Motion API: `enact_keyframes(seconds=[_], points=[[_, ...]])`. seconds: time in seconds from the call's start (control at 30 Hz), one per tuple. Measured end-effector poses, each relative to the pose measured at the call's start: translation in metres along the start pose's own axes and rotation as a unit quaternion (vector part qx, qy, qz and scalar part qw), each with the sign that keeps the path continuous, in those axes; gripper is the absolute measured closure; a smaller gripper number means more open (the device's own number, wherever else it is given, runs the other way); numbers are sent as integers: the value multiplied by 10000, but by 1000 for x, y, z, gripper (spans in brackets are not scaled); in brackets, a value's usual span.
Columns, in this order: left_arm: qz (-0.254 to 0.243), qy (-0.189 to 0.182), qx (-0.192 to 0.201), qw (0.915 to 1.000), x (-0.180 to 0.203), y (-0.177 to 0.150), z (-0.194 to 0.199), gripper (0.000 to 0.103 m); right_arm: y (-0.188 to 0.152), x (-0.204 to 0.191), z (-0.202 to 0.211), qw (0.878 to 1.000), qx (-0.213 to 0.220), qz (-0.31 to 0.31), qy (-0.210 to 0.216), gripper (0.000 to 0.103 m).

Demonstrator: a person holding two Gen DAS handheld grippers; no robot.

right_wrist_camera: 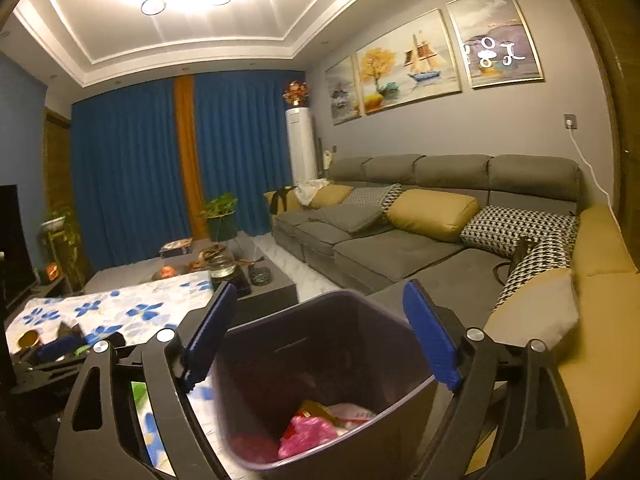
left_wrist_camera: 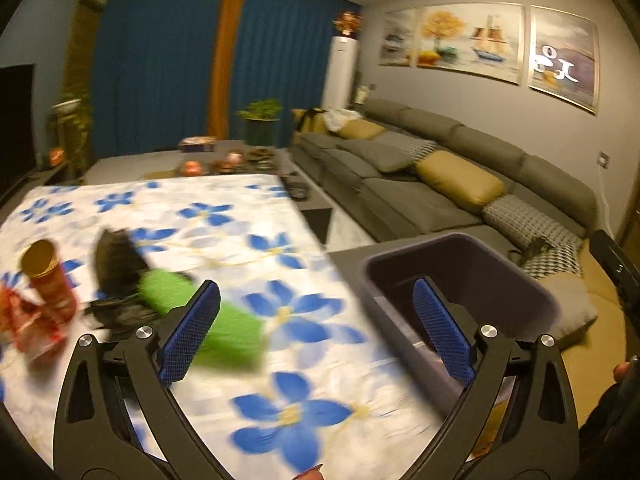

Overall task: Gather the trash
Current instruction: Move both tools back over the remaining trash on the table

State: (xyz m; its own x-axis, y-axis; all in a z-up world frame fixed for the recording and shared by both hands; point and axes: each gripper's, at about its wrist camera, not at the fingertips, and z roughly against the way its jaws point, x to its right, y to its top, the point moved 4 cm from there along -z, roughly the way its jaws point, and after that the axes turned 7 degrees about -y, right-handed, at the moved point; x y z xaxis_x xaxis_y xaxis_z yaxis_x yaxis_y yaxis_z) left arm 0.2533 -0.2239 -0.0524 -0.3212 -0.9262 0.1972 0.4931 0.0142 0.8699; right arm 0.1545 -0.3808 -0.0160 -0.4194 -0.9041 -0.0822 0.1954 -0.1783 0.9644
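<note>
On the table in front of me lies a white cloth printed with blue flowers (left_wrist_camera: 224, 240), and my left tongs (left_wrist_camera: 316, 332) hang over it with both blue-padded fingers spread wide and nothing between them. Just past the left finger sits a bright green crumpled wrapper (left_wrist_camera: 200, 312), blurred, and touching its far end is a dark, black crumpled bag (left_wrist_camera: 116, 264). Further to the left stands a red cardboard tube with an open gold rim (left_wrist_camera: 50, 280), tilted, with a scrap of red-and-white wrapper (left_wrist_camera: 28, 328) beside it near the edge of the view. At the right corner of the table stands a dark purple plastic waste bin (left_wrist_camera: 472, 256), rectangular and open at the top. My right tongs (right_wrist_camera: 320, 336) hover directly above this bin (right_wrist_camera: 312, 360), fingers released and wide apart, one on each side of its mouth, gripping nothing. Inside the bin, at the bottom, I can see a bright pink crumpled bag (right_wrist_camera: 304, 432), a pale wrapper with red print (right_wrist_camera: 352, 412) and something dark red (right_wrist_camera: 248, 448). Behind the table runs a long grey corner sofa (right_wrist_camera: 384, 248) with mustard and black-and-white patterned cushions, and blue curtains (right_wrist_camera: 132, 168) cover the far wall.
</note>
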Motion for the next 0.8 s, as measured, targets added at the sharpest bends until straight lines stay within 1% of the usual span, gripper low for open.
enact_keyframes(seconds=[0.17, 0.23, 0.3, 0.43, 0.53, 0.63, 0.8], points=[[127, 585, 163, 9981, -48, -8, 36, 8, -13, -30, 12, 9992, -124, 168, 336, 19], [192, 922, 239, 9953, -72, -12, 52, 8, -18, -46, 16, 9983, -201, 226, 503, 19], [290, 1140, 259, 9927, -93, -15, 66, 8, -23, -60, 19, 9971, -274, 280, 653, 19], [437, 1472, 261, 9878, -129, -22, 89, 8, -38, -101, 29, 9931, -386, 438, 1014, 19], [582, 1673, 346, 9836, -156, -26, 110, 8, -48, -130, 34, 9889, -513, 582, 1265, 19], [599, 1882, 404, 9795, -175, -30, 128, 8, -60, -161, 38, 9838, -662, 748, 1491, 19], [811, 2089, 455, 9735, -211, -37, 150, 8, -71, -199, 39, 9755, -808, 1005, 1781, 21]])
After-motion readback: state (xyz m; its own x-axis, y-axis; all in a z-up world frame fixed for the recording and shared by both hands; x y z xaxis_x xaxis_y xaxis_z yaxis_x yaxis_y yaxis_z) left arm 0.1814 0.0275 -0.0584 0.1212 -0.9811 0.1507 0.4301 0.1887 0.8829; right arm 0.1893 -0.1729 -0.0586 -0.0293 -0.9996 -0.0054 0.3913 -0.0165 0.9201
